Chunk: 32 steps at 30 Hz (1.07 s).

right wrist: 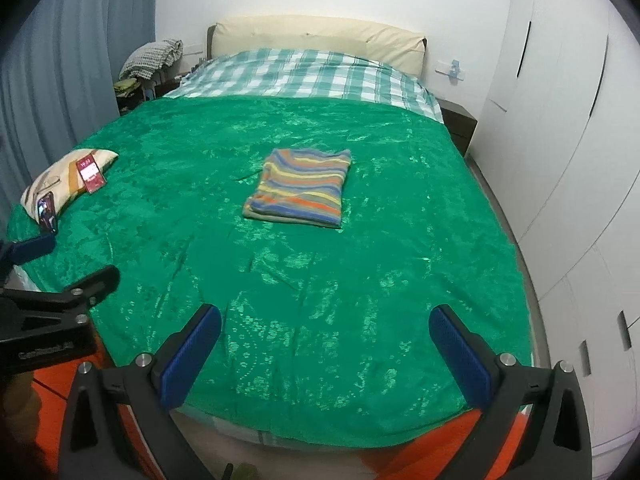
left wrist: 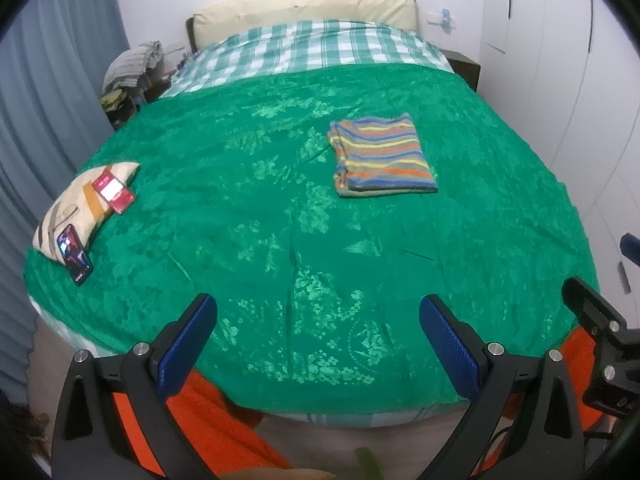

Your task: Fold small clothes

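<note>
Left gripper [left wrist: 318,320]: jaws spread wide, blue pads [left wrist: 186,346] facing each other with nothing between them. It is held above the near edge of the bed, clear of the cover.

Right gripper [right wrist: 325,330]: jaws likewise spread wide, blue pads [right wrist: 190,362] bare, nothing held. It is also above the near edge. In the right wrist view, the left tool's black body shows at the left border; in the left wrist view, part of the right tool shows at the right border. The two are side by side and apart.

Directly under and ahead of both grippers: green patterned bedspread [right wrist: 304,320], lying flat with minor creases.

Well ahead of both grippers, near the middle of the bedspread: striped garment [right wrist: 301,188], folded into a compact rectangle, lying flat. Neither gripper touches it. From the left gripper it lies ahead and slightly right [left wrist: 382,156].

Far left of the grippers, at the bedspread's edge: small cushion [left wrist: 72,210] with a red phone [left wrist: 114,192] and a dark phone [left wrist: 74,254] leaning on it.

Beyond the garment: checked sheet [right wrist: 304,76], then a cream headboard [right wrist: 316,36].

Right of the grippers: white wardrobe doors [right wrist: 568,128]. Left: grey curtain [right wrist: 80,60].
</note>
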{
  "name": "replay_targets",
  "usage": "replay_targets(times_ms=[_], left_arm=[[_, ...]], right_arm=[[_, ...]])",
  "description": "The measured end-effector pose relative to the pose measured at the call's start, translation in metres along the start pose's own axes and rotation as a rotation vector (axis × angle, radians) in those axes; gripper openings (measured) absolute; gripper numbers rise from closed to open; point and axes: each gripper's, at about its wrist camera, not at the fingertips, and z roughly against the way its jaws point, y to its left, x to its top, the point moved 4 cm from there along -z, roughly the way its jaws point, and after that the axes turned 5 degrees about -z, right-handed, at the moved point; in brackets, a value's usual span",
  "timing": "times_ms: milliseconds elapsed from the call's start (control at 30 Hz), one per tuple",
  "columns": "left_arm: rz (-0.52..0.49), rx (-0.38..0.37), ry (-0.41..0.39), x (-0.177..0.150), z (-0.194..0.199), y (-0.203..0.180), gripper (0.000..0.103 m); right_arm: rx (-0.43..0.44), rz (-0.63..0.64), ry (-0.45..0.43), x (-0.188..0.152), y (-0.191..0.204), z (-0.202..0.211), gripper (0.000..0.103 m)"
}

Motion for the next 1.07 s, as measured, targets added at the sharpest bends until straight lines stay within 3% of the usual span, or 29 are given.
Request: replay_targets(times_ms=[1067], left_arm=[[-0.009, 0.036, -0.051, 0.003, 0.011, -0.006, 0.102]], right_arm=[[-0.014, -0.015, 0.000, -0.001, -0.004, -0.006, 0.103]])
